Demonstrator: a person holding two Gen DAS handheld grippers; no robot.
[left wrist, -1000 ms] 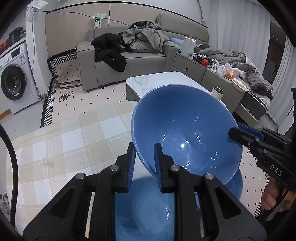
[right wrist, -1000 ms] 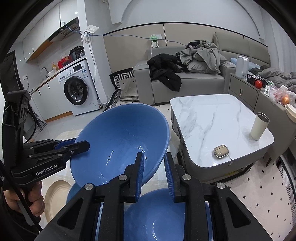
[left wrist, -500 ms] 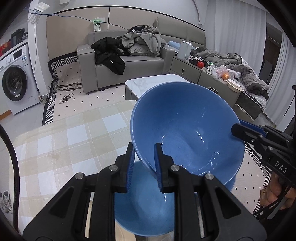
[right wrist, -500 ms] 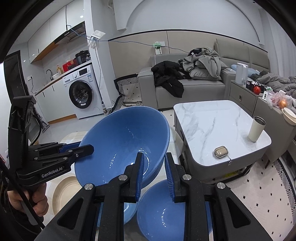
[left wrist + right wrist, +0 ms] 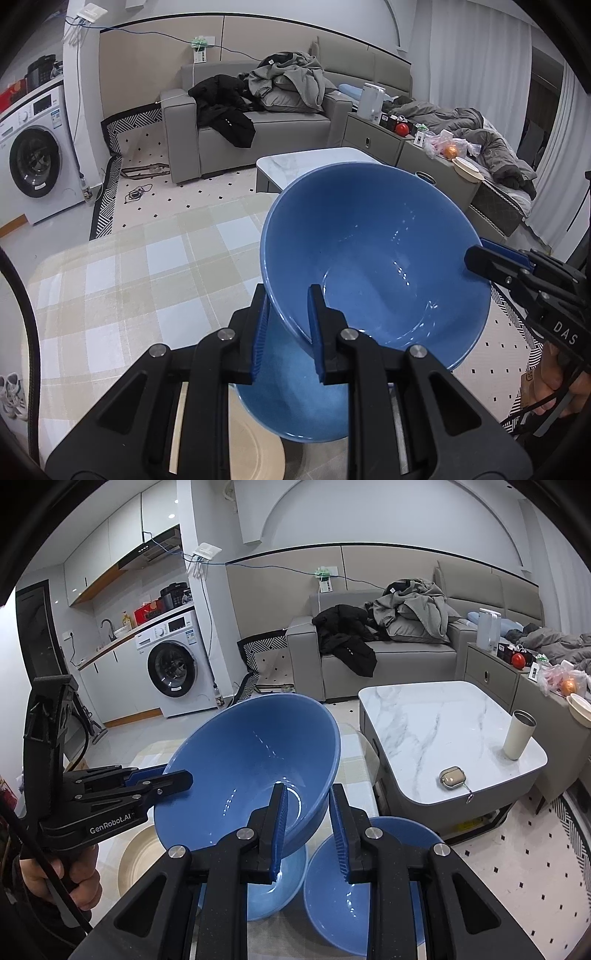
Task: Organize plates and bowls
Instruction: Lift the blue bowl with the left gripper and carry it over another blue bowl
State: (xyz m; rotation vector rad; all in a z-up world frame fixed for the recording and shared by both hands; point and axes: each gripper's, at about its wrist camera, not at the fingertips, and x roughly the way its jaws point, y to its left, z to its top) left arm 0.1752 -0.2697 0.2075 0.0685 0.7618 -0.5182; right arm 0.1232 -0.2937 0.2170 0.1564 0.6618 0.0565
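Left wrist view: the left gripper [image 5: 286, 317] was clamped on the near rim of the large blue bowl [image 5: 373, 254], one finger outside the wall and one inside. The bowl hung tilted, its mouth turned towards the camera, above the checked tablecloth [image 5: 122, 280]. The right gripper [image 5: 480, 256] met the opposite rim. A second blue bowl [image 5: 295, 398] sat on the cloth directly beneath, and the edge of a cream plate [image 5: 258, 454] showed just beside it.

Right wrist view: the right gripper [image 5: 308, 819] was closed on the rim nearest this camera, its left finger inside the large blue bowl [image 5: 251, 764] and its right finger outside. The left gripper [image 5: 181, 777] pinched the far rim. Two smaller blue bowls stood on the table below: one [image 5: 273, 882] under the carried bowl, the other [image 5: 369, 882] just to its right. A cream plate [image 5: 140, 853] lay to the left, near the person's hand [image 5: 62, 878].

Assessment: the step in hand appeared to be carrying the bowl, held by both grippers, towards a stacking place. The next move would call for levelling the bowl, centring it over its chosen spot and lowering it before either grip is released. Which spot was intended could not be told.
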